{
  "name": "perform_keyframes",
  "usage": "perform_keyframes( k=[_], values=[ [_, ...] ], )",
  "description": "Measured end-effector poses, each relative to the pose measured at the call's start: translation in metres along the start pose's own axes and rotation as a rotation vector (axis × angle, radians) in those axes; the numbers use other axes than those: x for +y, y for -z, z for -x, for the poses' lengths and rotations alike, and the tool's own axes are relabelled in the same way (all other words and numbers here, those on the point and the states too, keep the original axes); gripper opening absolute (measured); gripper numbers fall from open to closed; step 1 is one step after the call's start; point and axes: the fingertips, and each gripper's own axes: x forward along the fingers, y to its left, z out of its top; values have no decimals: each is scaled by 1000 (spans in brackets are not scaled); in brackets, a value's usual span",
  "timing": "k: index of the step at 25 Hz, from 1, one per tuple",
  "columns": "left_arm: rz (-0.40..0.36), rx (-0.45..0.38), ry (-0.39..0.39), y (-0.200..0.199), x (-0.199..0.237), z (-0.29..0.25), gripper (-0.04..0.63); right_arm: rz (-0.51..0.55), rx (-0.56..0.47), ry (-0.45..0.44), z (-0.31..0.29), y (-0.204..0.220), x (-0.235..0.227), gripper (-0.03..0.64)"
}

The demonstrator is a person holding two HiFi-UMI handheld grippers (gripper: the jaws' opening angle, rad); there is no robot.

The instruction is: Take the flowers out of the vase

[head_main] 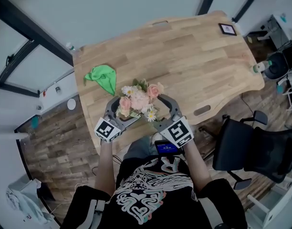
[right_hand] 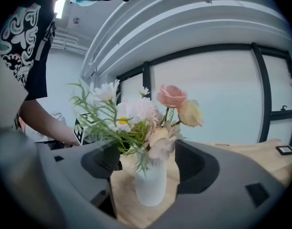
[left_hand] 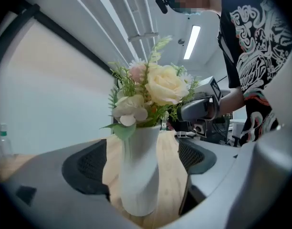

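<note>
A white vase [left_hand: 139,171] with a bunch of pink, cream and white flowers [head_main: 139,100] stands near the front edge of the wooden table [head_main: 193,56]. My left gripper [head_main: 123,109] flanks it from the left and my right gripper [head_main: 161,109] from the right. In the left gripper view the vase stands between the open jaws with gaps to both pads [left_hand: 86,168]. In the right gripper view the vase [right_hand: 151,185] and flowers [right_hand: 146,116] also sit between wide-open jaws, untouched. From above, the blooms hide the vase.
A crumpled green cloth [head_main: 101,78] lies on the table left of the flowers. A small dark framed item [head_main: 227,29] sits at the far right corner. A black office chair [head_main: 260,149] stands right of the person, off the table.
</note>
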Motion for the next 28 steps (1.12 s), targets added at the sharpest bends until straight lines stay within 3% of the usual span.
perform_keyframes(
  k=[7, 11, 14, 15, 16, 17, 21, 28],
  values=[
    [-31, -36, 121, -6, -8, -32, 446, -24, 8, -52, -14, -5, 3, 327],
    [9, -20, 93, -5, -4, -43, 446, -35, 15, -57, -20, -7, 6, 327],
    [-4, -7, 67, -3, -1, -47, 441, -46, -8, -55, -23, -7, 7, 327],
    [-12, 9, 58, 0, 1, -47, 420, -51, -6, -55, -24, -8, 7, 327],
    [-20, 30, 53, 3, 2, -47, 339, -56, -4, -50, -24, -10, 6, 327],
    [-23, 49, 52, 6, 4, -46, 325, -59, -10, -37, -24, -13, 4, 327],
    [-34, 33, 46, 3, 9, -51, 322, -75, -68, 3, -28, -27, -4, 325],
    [-92, 39, 61, -4, 7, -55, 321, -31, -67, 24, -40, -28, -8, 327]
  ],
)
